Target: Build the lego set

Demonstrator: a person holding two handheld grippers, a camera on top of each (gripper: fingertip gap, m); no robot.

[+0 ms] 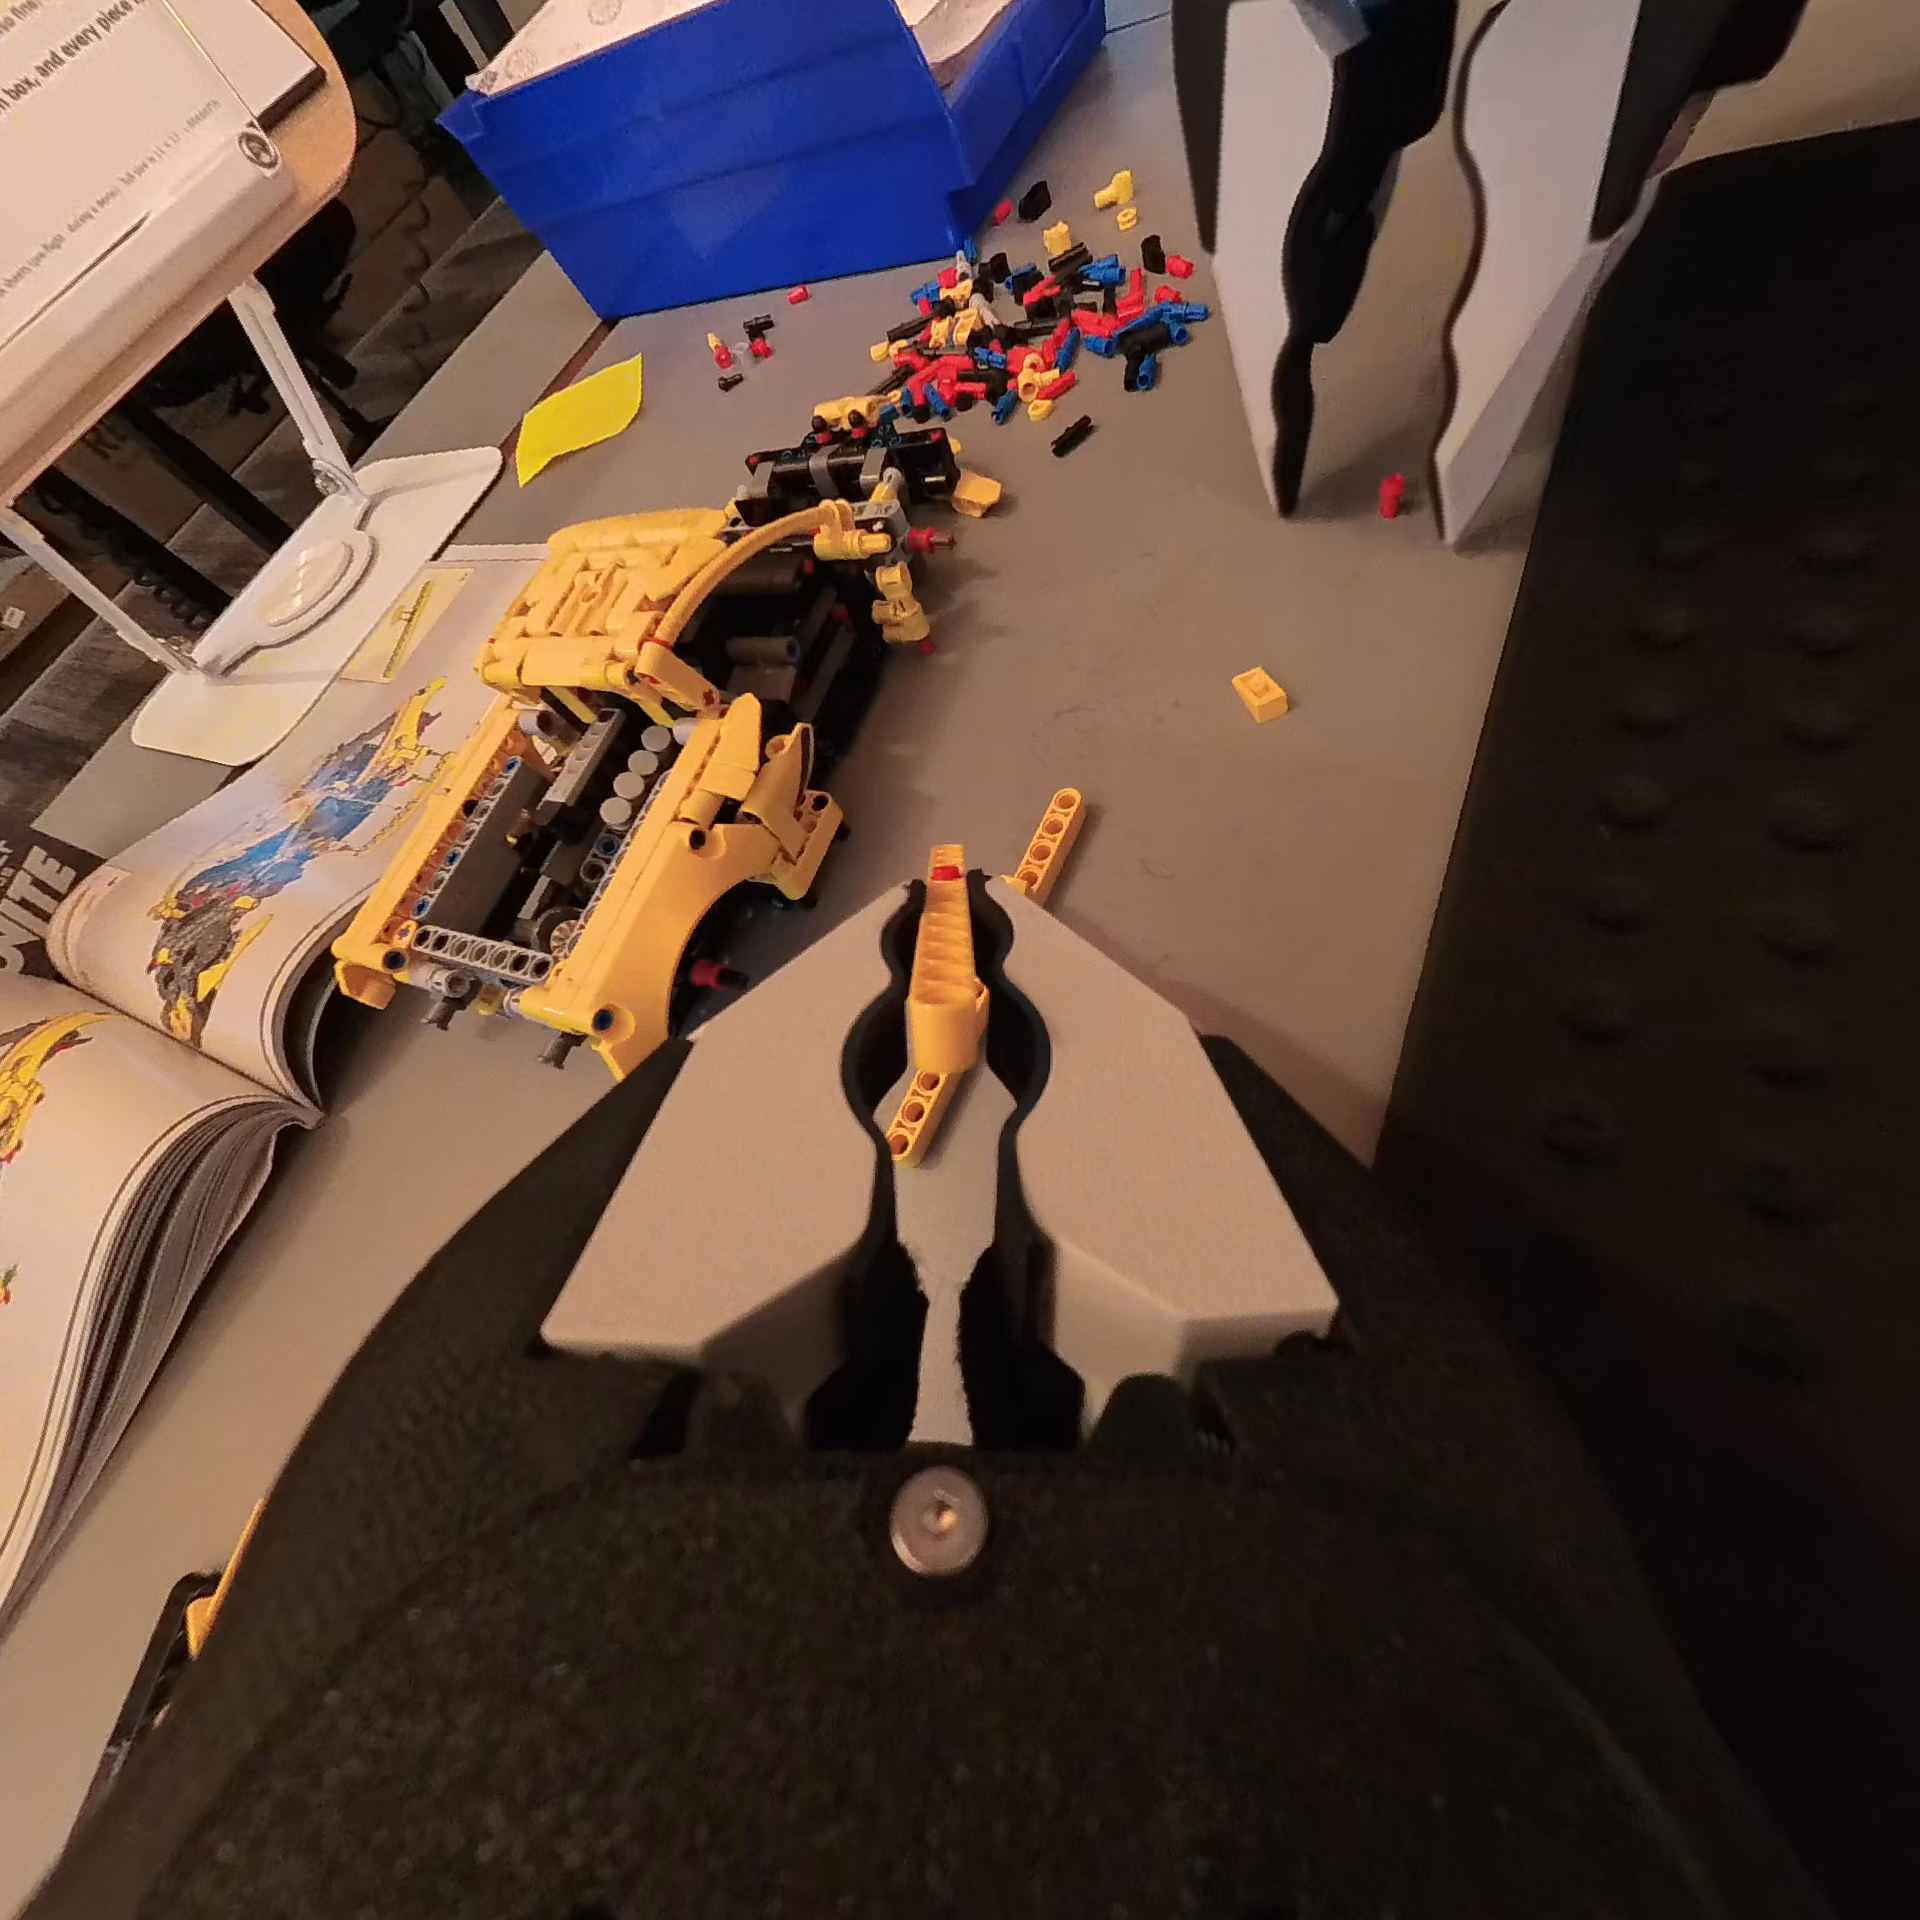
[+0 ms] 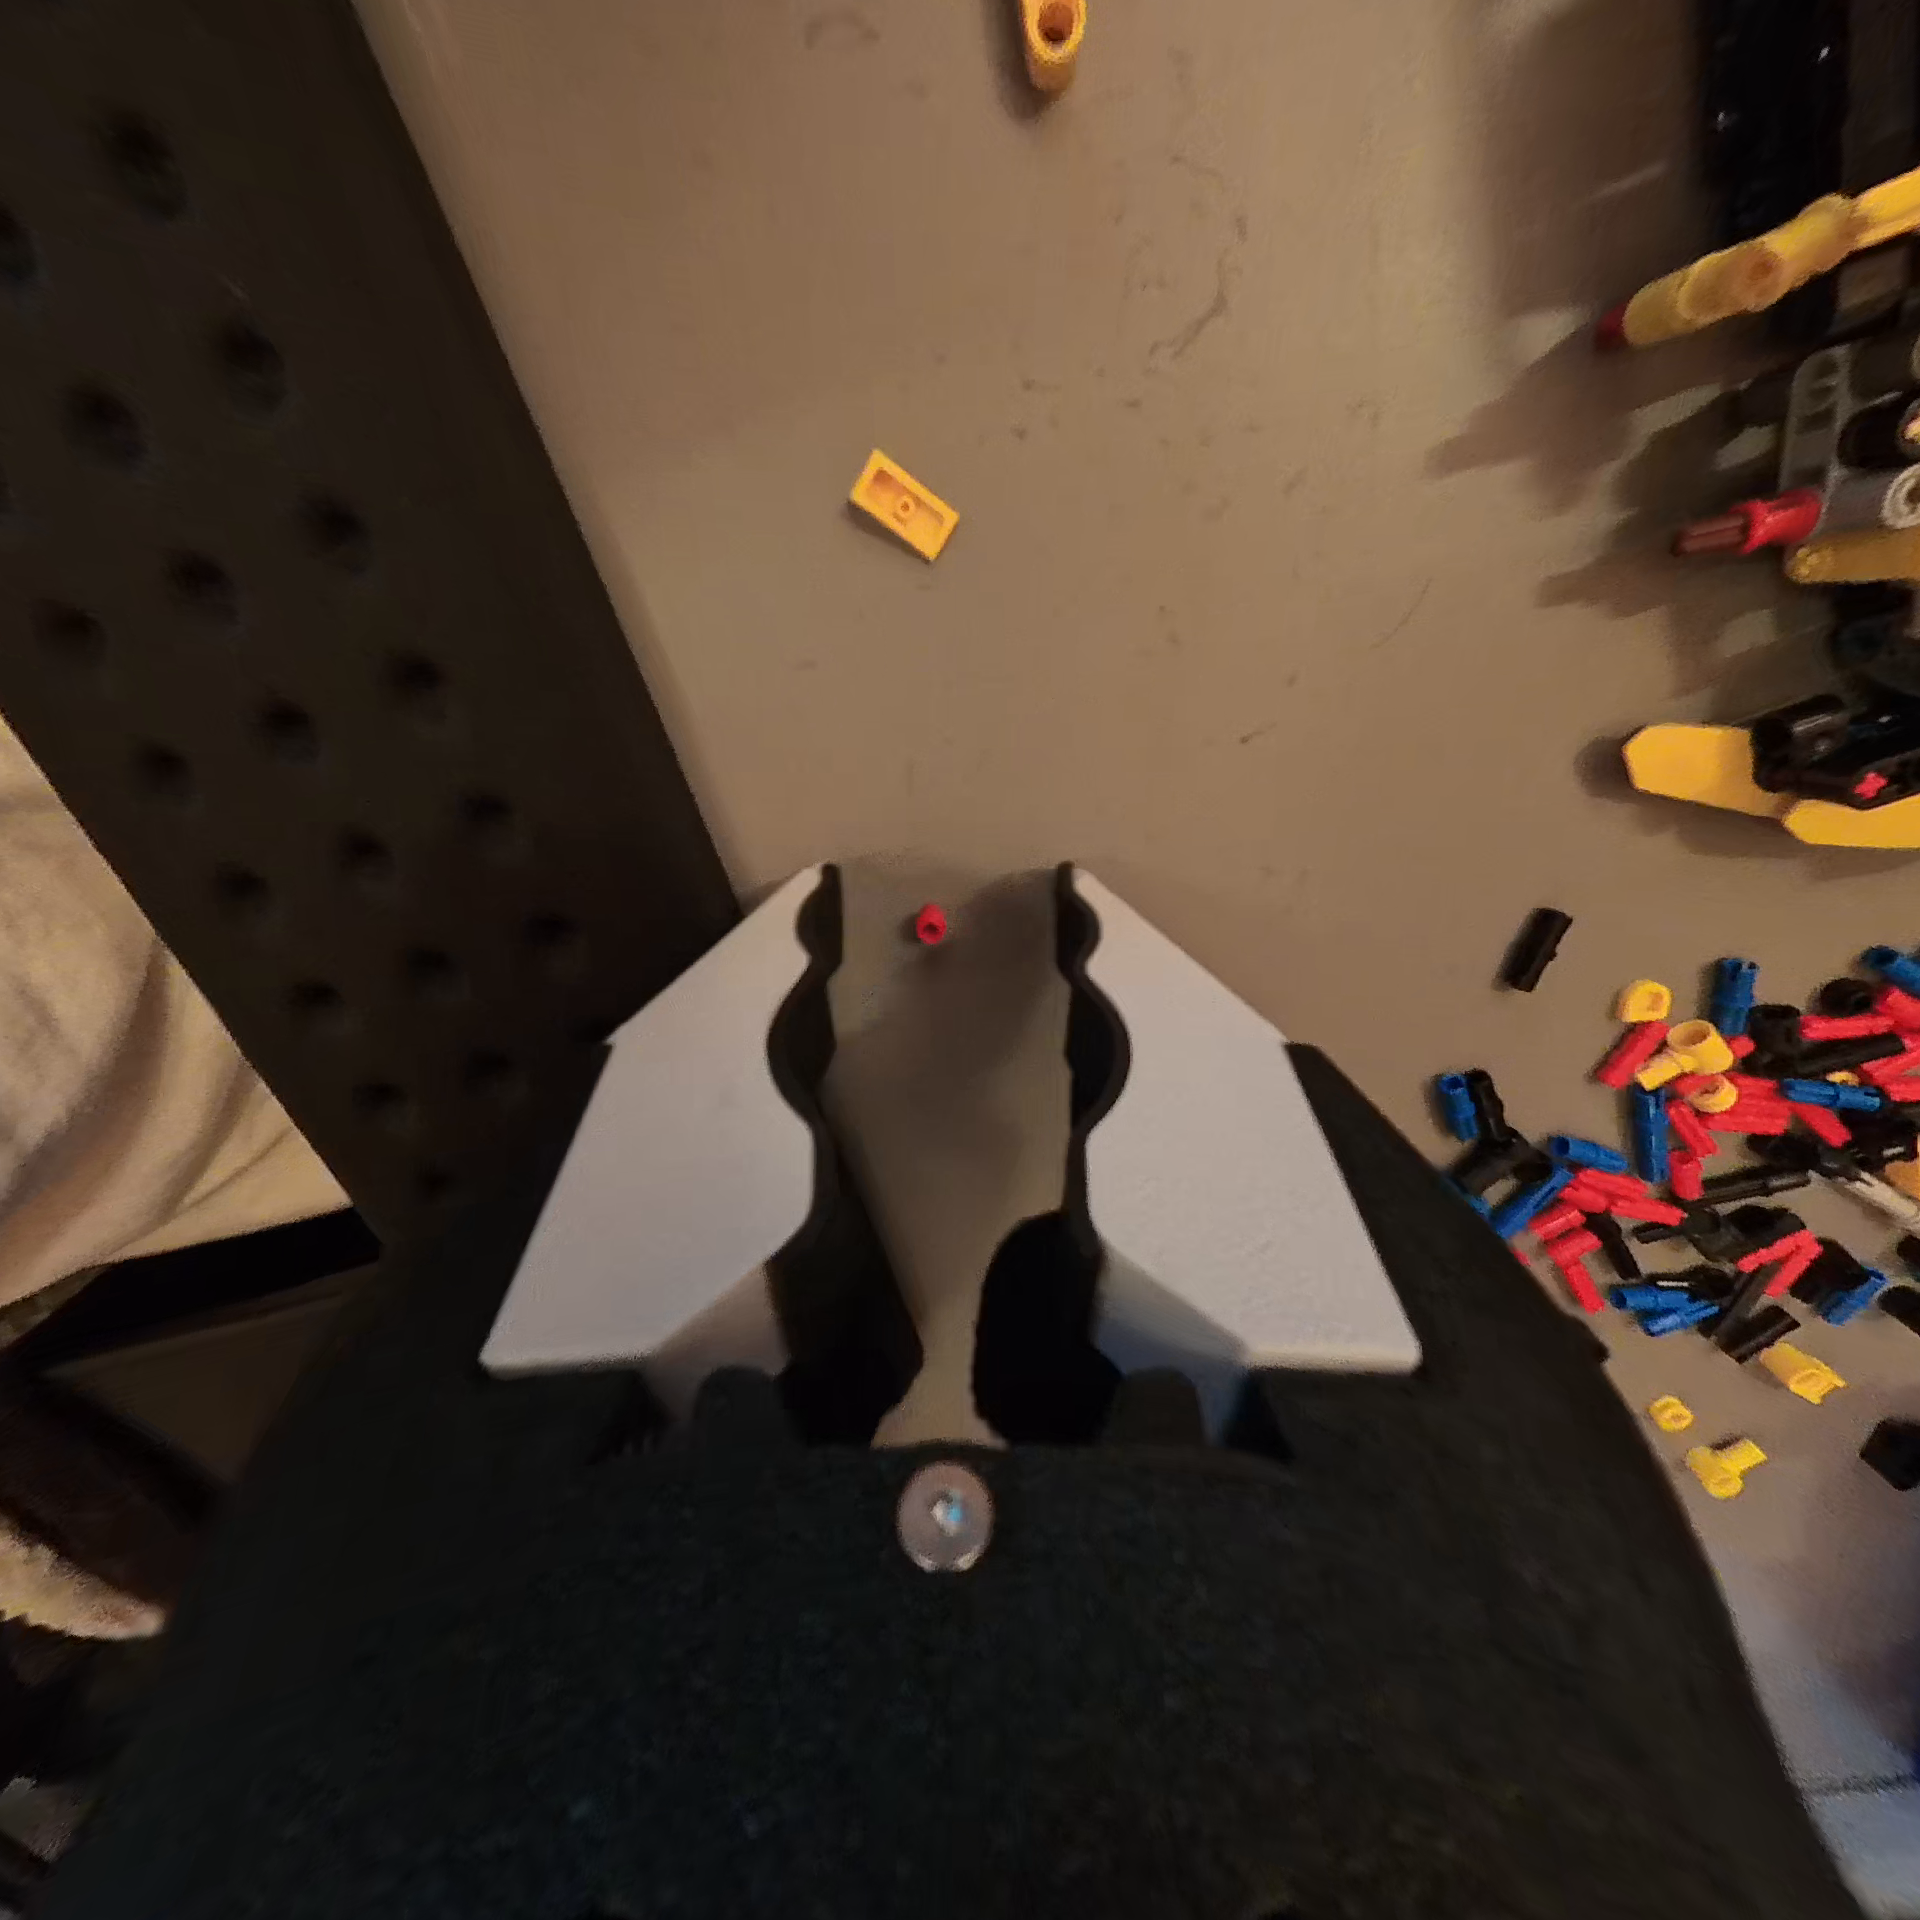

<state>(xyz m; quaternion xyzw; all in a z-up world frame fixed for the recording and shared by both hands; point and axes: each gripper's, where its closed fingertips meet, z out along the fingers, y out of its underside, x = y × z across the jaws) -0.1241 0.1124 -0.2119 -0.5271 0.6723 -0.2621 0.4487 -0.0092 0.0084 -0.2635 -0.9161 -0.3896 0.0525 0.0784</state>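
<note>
The jaws of the left gripper (image 1: 948, 883) are pressed onto a yellow beam piece (image 1: 940, 987) with a red pin at its tip, held just beside the half-built yellow car (image 1: 623, 748); the right gripper (image 2: 945, 883) has its jaws spread, straddling a small red pin (image 2: 931, 923) on the grey table (image 2: 1195, 520) without touching it. The build looks roughly midway: the body is largely formed, yet a pile of loose pins (image 1: 1049, 332) and a small yellow plate (image 1: 1259, 693) lie unused beside the open instruction book (image 1: 208, 935).
</note>
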